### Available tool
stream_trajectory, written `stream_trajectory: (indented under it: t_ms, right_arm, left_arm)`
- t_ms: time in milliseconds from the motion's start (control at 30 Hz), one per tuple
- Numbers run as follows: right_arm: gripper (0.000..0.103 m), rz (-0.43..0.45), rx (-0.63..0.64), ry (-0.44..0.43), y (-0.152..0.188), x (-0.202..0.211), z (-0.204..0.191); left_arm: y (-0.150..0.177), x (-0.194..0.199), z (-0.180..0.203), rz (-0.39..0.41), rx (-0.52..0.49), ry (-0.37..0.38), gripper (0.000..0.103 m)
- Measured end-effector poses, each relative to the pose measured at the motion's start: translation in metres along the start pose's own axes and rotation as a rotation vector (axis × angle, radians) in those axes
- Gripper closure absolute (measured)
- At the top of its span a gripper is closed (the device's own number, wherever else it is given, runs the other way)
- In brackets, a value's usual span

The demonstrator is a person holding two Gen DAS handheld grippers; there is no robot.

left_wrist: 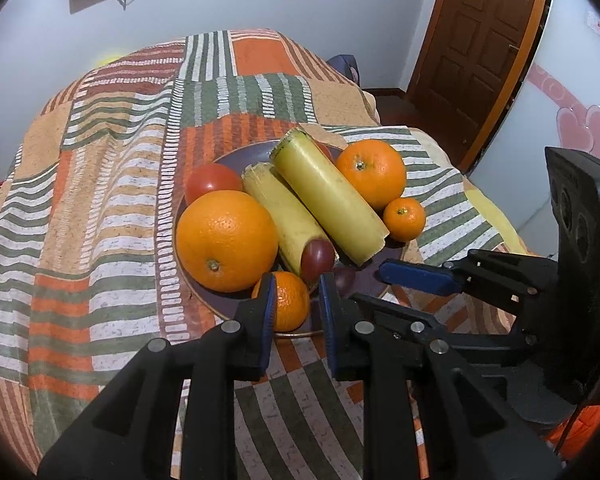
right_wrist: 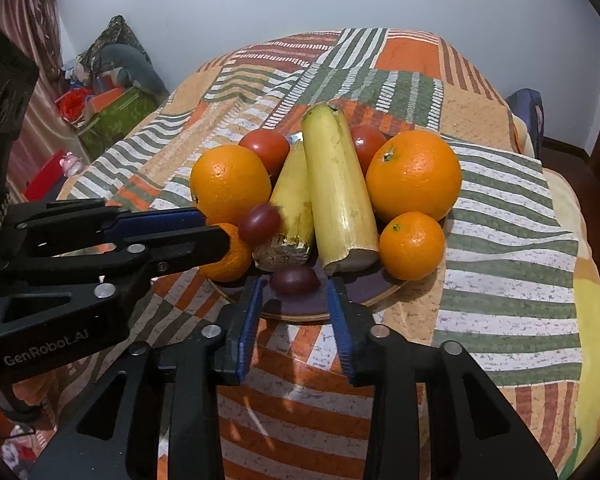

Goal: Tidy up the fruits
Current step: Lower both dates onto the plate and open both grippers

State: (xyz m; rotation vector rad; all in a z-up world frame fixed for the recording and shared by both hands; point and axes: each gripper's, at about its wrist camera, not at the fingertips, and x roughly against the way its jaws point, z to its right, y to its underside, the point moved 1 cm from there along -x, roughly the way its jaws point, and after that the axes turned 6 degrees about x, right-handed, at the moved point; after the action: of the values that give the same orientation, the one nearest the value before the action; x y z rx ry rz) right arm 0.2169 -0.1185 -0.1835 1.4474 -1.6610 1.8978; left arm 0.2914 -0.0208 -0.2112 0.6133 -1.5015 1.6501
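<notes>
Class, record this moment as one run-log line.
task: organize fruits | left gripper: shut, at mandarin | right gripper: open, grape ahead | plate: piled with fruit

A dark purple plate (right_wrist: 364, 288) carries all the fruit: two pale yellow cane pieces (right_wrist: 336, 188) lie side by side across its middle, a large orange (right_wrist: 414, 174) on each side, two red tomatoes (right_wrist: 265, 146) behind, small tangerines (right_wrist: 412, 246) and dark grapes (right_wrist: 293, 280) at its near rim
</notes>
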Motion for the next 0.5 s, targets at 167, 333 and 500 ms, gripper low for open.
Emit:
stream_trajectory:
  t_ms: [167,333,500]
  right_arm:
    - [0.069,0.019,-0.008,0.012,-0.002,0.012,0.002]
    - [0.069,0.085,-0.011,0.033,-0.009,0.044,0.001]
    - [0.069,0.197,0.008,0.068,-0.02,0.095,-0.008]
  left_arm:
    - [0.002,0.022,-0.002,0.045,0.017,-0.014,0.083]
    - [-0.001,0.061,-0.002,0.125,0.035,-0.031,0.083]
    - [-0.001,0.115,0.01,0.248,0.034,-0.057,0.083]
